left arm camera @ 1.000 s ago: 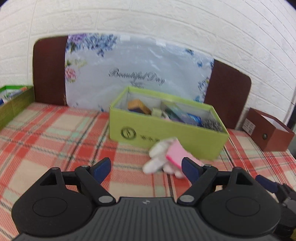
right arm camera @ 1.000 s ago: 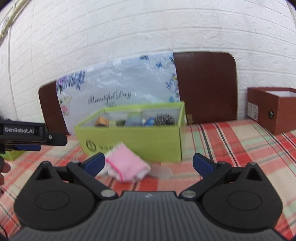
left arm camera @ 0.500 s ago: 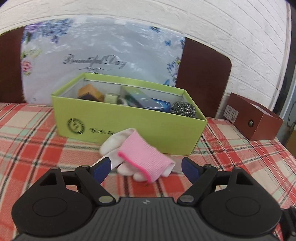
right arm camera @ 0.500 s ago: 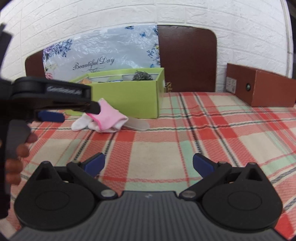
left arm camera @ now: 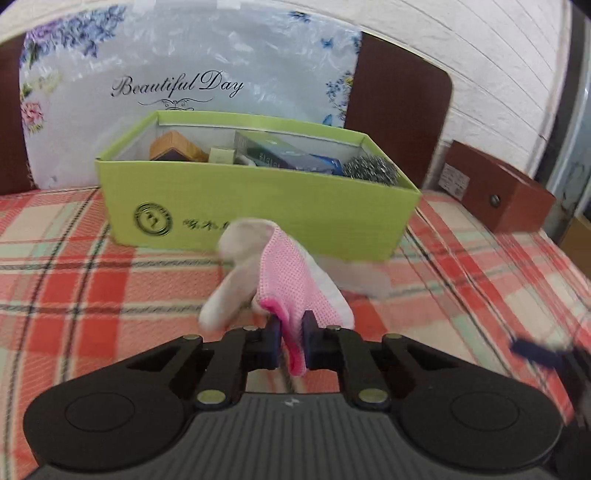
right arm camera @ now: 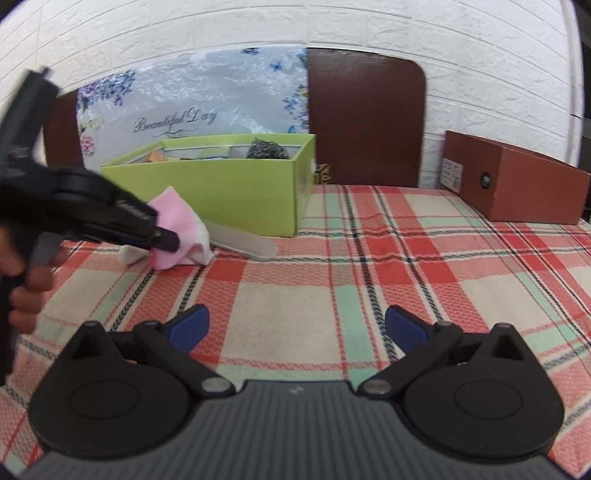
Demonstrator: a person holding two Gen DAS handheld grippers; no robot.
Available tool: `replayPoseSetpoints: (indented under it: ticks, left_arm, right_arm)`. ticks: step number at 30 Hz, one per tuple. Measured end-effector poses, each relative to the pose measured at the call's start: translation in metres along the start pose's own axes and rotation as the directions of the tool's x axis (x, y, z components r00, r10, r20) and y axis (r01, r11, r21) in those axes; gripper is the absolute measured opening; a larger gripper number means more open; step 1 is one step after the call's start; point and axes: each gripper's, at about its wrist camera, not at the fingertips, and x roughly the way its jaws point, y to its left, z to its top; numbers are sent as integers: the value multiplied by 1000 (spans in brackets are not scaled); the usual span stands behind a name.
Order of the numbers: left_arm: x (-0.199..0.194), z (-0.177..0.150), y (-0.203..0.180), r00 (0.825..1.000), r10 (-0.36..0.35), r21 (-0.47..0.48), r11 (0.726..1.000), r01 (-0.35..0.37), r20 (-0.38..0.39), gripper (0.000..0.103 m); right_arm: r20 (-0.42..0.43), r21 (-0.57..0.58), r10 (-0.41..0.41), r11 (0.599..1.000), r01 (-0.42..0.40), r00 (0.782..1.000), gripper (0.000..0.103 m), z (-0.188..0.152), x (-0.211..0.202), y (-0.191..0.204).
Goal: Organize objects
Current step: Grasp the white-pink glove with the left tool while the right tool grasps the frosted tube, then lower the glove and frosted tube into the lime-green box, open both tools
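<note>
Two grippers share this plaid tabletop (right arm camera: 332,280). Nearest in the left wrist view, at lower centre, the left gripper (left arm camera: 290,341) is pressed together on the pink cuff of a pink-and-white glove (left arm camera: 284,284), whose pale fingers stick up and to the left, blurred. Whether the glove is clear of the cloth cannot be told. In the right wrist view the right gripper (right arm camera: 295,326) sits at the bottom with its blue pads (right arm camera: 190,325) spread wide and nothing between them, above the checked cloth.

Further in, at the left of that same view, the left gripper (right arm camera: 162,238) shows from the side, pinching the glove (right arm camera: 177,229), with a hand (right arm camera: 26,288) on its handle at the left edge. Just beside the glove, a pale flat strip (right arm camera: 243,245) lies on the tabletop in front of the box.

Behind the glove stands a green box (left arm camera: 258,206), open on top, holding a brown block (left arm camera: 177,147), a blue packet (left arm camera: 284,155) and a steel scourer (left arm camera: 371,170) at its right end. At the right edge sits a brown box (right arm camera: 517,184). Farthest back, a floral sheet reading "Beautiful Day" (left arm camera: 177,86) leans on a dark brown board (right arm camera: 365,118) against the white brick wall (right arm camera: 221,26).
</note>
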Motion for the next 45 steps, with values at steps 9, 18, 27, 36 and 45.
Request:
replayPoseSetpoints:
  ticks: [9, 18, 27, 36, 45]
  left_arm:
    - [-62, -39, 26, 997, 73, 12, 997, -73, 24, 12]
    - [-81, -53, 47, 996, 88, -48, 995, -87, 19, 54]
    - [-87, -42, 44, 989, 112, 30, 993, -115, 92, 76]
    - [-32, -21, 6, 991, 136, 283, 950, -134, 13, 83]
    - [-25, -35, 19, 995, 50, 231, 972, -29, -86, 46]
  right_arm:
    - [-49, -266, 124, 955, -133, 991, 103, 41, 78, 24]
    - [-167, -218, 282, 924, -315, 945, 67, 55, 132, 19]
    - [-184, -194, 205, 951, -240, 961, 26, 17, 50, 30]
    - [-157, -148, 231, 956, -254, 960, 48, 6, -4, 52]
    - [-165, -127, 205, 966, -227, 965, 54, 10, 10, 50]
